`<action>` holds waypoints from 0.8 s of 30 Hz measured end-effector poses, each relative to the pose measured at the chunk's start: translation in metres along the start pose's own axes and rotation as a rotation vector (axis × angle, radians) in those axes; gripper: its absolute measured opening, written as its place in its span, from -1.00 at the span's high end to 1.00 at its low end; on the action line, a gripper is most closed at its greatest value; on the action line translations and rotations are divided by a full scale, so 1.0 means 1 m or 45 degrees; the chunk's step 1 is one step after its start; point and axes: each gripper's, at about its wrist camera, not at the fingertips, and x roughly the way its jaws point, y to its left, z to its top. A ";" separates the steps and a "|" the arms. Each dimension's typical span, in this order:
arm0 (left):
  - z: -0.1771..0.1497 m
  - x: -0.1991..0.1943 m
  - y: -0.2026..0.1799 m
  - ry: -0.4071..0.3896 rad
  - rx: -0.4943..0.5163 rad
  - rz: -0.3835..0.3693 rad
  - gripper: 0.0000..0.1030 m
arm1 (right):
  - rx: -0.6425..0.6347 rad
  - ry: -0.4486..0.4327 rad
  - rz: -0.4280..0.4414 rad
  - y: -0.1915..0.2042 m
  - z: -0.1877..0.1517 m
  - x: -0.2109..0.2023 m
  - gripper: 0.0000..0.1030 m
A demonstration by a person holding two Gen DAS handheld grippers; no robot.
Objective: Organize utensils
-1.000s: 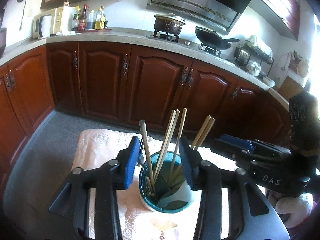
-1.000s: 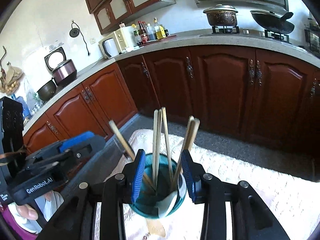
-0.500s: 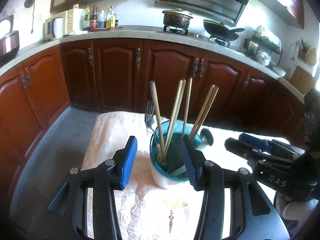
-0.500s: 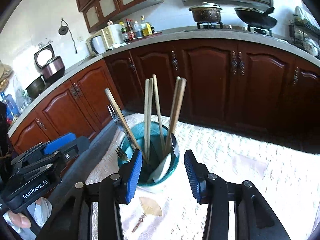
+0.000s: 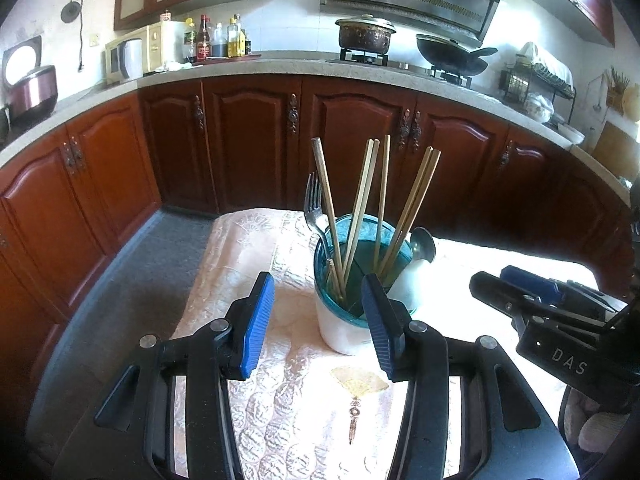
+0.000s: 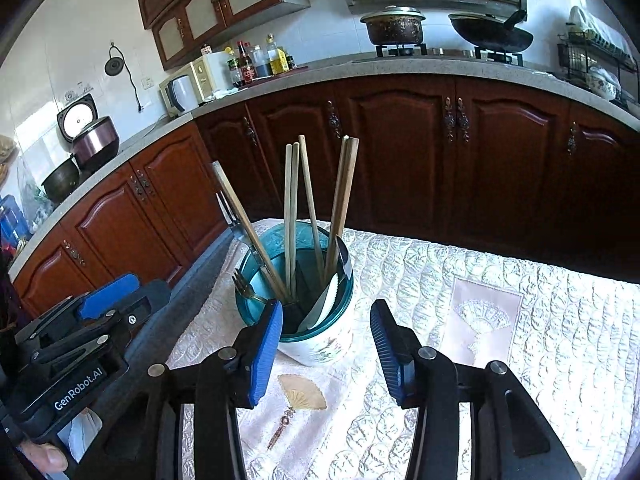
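Chopsticks, fork and what looks like a spoon already stand in the holder mid-frame, nothing loose on the bench, with left claw and right claw both spread and empty.

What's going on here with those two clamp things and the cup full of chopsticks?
A person is holding a two-finger gripper in each hand, tidying utensils. Both the left gripper and the right gripper are empty, jaws apart, hovering just short of a teal-rimmed holder on a quilted tablecloth. The right one's jaws have just been opening, with nothing between them. Wooden chopsticks, a fork and a spoon already stand in the holder.
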 end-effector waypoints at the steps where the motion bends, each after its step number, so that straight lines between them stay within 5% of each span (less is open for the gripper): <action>1: -0.001 -0.001 0.001 -0.001 0.001 0.002 0.13 | -0.003 -0.001 -0.001 0.001 0.000 -0.001 0.15; 24: -0.007 -0.012 0.003 -0.014 0.005 0.077 0.13 | -0.008 0.009 0.003 0.008 -0.007 -0.003 0.04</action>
